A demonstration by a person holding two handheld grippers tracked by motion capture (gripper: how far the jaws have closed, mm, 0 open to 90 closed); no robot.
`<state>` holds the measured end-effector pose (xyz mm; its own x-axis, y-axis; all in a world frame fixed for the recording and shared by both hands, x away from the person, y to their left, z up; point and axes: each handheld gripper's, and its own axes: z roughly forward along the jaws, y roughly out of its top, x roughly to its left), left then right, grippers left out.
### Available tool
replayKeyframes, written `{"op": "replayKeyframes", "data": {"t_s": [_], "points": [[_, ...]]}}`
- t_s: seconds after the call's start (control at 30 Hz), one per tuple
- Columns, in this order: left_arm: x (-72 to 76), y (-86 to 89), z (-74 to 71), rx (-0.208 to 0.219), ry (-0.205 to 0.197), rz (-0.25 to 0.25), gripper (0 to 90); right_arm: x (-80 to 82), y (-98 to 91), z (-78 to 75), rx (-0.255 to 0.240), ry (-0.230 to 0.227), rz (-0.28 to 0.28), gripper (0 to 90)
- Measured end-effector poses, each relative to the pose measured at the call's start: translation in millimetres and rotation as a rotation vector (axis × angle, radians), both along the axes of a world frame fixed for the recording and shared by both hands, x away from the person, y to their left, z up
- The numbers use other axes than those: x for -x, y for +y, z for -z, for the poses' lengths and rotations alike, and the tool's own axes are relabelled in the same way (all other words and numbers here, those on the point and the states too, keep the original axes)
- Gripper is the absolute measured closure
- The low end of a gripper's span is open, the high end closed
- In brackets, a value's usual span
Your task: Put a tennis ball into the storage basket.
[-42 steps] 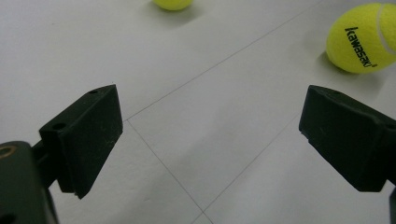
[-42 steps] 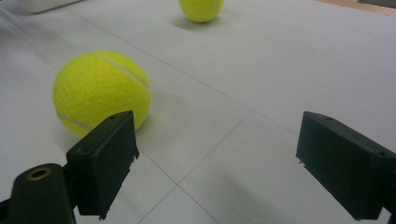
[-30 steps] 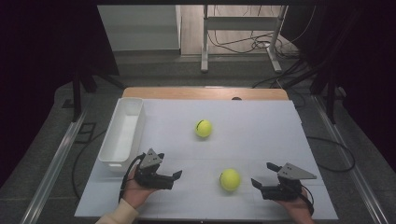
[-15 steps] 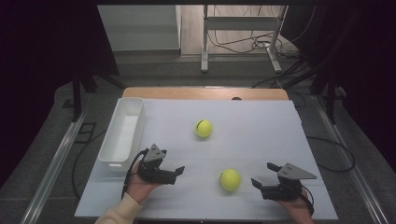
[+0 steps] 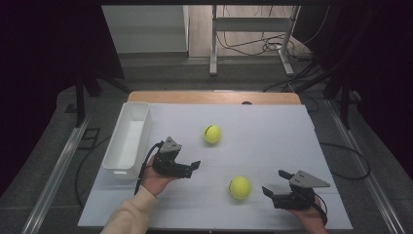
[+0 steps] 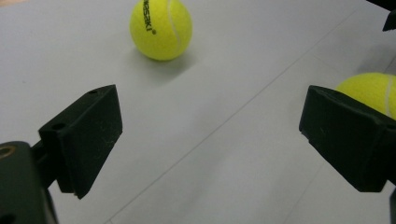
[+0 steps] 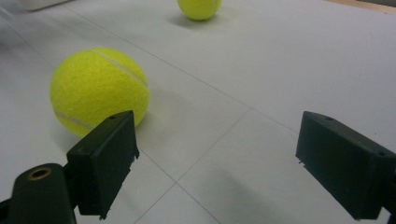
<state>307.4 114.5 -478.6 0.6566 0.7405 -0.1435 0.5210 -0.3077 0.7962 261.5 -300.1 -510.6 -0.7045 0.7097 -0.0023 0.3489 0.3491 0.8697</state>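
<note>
two tennis balls on the white table sheet point(image 5: 272, 126), white plastic bin point(image 5: 127, 139) at the sheet's left edge, looks empty as far as the high view shows. likely job: balls go into the bin. judging by that, nothing is done yet, both balls lie loose on the sheet, neither is held.

left gripper point(image 5: 194, 165) sits just right of the bin's near end, jaws wide open, nothing between them. in the left gripper view the jaws frame bare sheet; the far tennis ball point(image 6: 160, 29) lies ahead and a bit left, black lettering on it, the near tennis ball point(image 6: 369, 93) peeks out behind the right jaw. gripper points roughly between the two, not lined up on either.

right gripper point(image 5: 273, 183) rests at the near right of the sheet, jaws also spread wide and empty. near tennis ball point(image 5: 239, 187) is just beside its tips, to its left, apart from them. in the right gripper view that ball point(image 7: 99, 91) sits behind the left jaw, off the centre line, so not in the jaw gap.

far tennis ball point(image 5: 212, 134) is mid-sheet, well apart from the bin, nearer the left gripper than the right.

left to do, my read: align on a ball, close, lift, carry to the bin, release, then repeat for the second ball. stage: approach only, about zero progress.
</note>
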Motion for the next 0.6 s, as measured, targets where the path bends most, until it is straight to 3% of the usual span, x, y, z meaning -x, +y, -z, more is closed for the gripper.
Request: {"op": "replayKeyframes", "data": {"t_s": [0.23, 0.6], "points": [[-11.3, -6.9, -3.4, -0.007, 0.003, -0.002, 7.0, -0.1, 0.0, 0.0, -0.001, 0.0, 0.003, 13.3], [-26.7, -19.8, -5.7, -0.06, 0.0, 0.006, 7.0, -0.4, -0.7, -0.3, -0.005, 0.002, 0.009, 13.3]]}}
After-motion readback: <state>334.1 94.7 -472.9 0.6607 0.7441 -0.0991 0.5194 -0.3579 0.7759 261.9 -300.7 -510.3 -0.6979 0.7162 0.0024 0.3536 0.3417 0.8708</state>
